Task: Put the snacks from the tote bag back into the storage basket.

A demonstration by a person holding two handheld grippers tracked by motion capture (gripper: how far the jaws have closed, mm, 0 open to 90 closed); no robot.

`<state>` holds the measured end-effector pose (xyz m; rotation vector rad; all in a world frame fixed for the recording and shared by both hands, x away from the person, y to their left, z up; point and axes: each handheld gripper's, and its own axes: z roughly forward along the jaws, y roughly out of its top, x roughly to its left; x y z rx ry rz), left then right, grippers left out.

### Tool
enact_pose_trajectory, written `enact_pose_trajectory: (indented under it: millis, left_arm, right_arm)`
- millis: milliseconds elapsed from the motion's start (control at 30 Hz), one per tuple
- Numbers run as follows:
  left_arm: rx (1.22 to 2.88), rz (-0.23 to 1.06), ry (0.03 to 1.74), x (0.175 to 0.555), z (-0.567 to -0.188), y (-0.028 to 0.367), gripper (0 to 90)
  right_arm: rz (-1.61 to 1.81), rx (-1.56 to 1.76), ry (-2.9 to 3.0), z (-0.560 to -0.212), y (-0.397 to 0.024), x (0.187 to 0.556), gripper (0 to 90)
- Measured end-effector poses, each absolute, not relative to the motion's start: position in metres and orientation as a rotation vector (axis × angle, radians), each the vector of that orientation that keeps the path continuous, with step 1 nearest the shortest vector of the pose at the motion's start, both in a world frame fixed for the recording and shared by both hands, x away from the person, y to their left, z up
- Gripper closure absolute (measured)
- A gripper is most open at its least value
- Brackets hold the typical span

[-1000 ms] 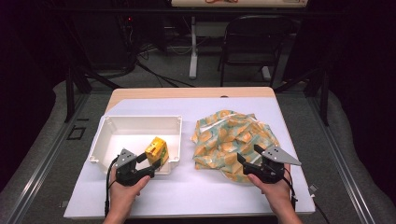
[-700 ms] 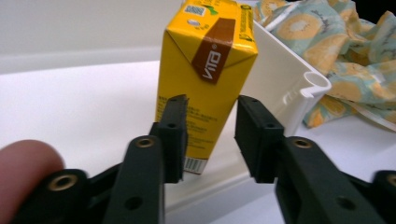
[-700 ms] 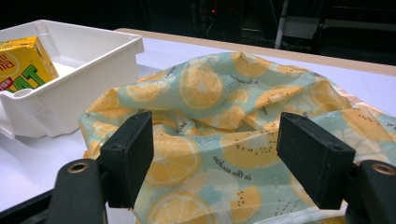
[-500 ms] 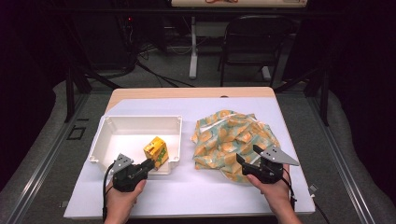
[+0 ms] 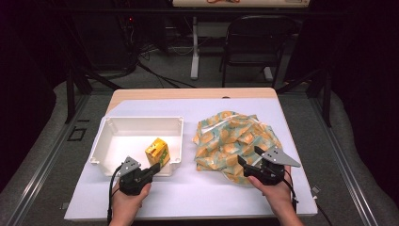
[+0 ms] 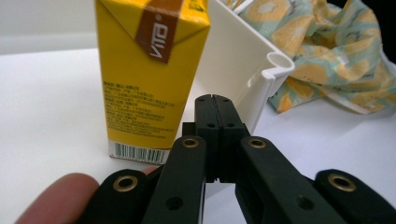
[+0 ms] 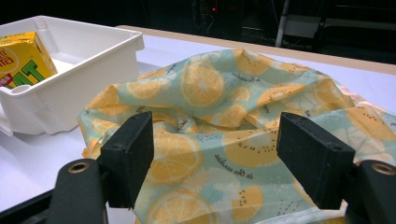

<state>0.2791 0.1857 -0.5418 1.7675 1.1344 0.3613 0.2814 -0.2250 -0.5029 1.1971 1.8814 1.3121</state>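
Yellow carton [image 5: 157, 151] stands upright in the white tray [image 5: 108, 136], just ahead of the left hand-held gripper [image 5: 151, 168] and a little to its left — close, yet not touched. That gripper's jaws have just been closing and now sit pressed together with nothing between them; in the left gripper view the two black tips [image 6: 215, 122] meet flush, with the carton [image 6: 149, 74] rising beside them and the tray's corner [image 6: 275, 65] just beyond on the other side.

Over at the right hand-held gripper [image 5: 248, 163], the jaws stand spread. Between and beyond its two pads lies the lemon-print cloth [image 7: 224, 116], crumpled on the white surface [image 5: 197, 197]; the right gripper view shows the pads [image 7: 128, 156] to either side of a fold, but I cannot tell whether they press on it. From above, the tips reach over the cloth's [image 5: 235, 139] near edge. The tray sits well off to this gripper's left.
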Motion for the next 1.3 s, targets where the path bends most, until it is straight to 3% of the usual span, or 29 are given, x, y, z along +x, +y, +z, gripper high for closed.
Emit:
enact_pose_trajectory:
  millis: [1300]
  left_arm:
    - [1.716,0.428,1.252,0.296,-0.547,0.212,90.0]
  right_arm:
    - [1.310,1.184,1.884,-0.503,-0.224,0.281,26.9]
